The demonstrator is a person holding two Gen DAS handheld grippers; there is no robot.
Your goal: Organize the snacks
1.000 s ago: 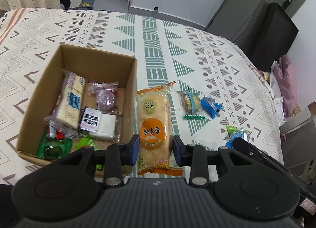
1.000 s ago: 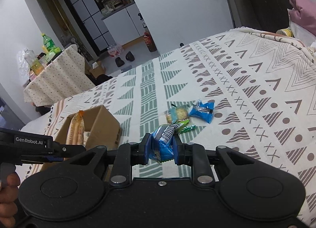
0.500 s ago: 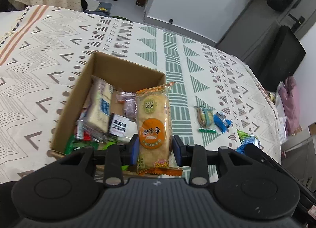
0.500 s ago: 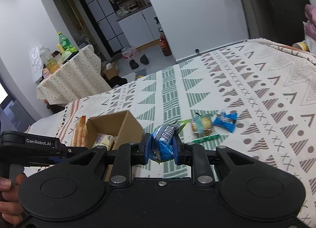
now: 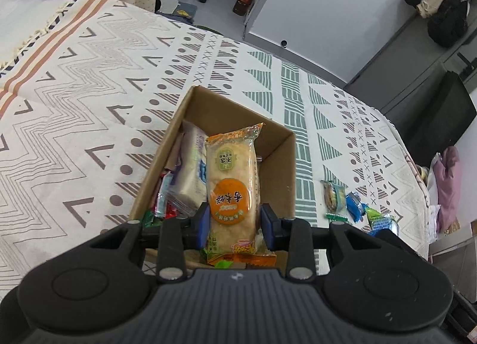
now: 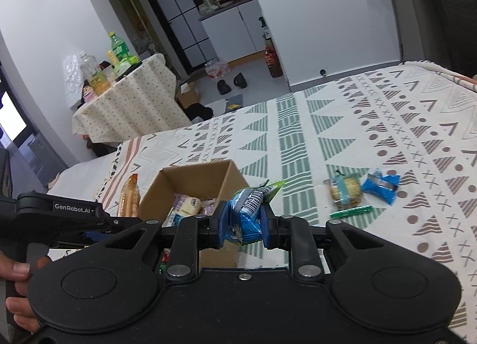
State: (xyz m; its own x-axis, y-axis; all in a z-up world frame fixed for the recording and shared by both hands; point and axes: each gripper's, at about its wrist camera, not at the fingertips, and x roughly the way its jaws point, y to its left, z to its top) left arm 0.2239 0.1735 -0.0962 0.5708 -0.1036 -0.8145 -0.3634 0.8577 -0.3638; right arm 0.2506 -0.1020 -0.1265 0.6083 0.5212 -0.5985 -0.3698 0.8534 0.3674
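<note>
The left claw [image 5: 233,221] is clenching the long rice cracker pack [image 5: 232,183] above the cardboard box [image 5: 280,147]; dropped flat, it may be bridging the rim (the box is crowded). The right claw [image 6: 242,226] is gripping a blue snack packet [image 6: 246,212] beside the box, risking collision.

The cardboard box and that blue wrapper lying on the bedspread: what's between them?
In the right wrist view, a clear cracker packet and a green stick lie between the cardboard box and blue wrapper.

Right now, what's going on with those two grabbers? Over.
Left hand-held gripper shut on rice cracker pack, over box. Right hand-held gripper shut on blue packet. Nothing blocking.
</note>
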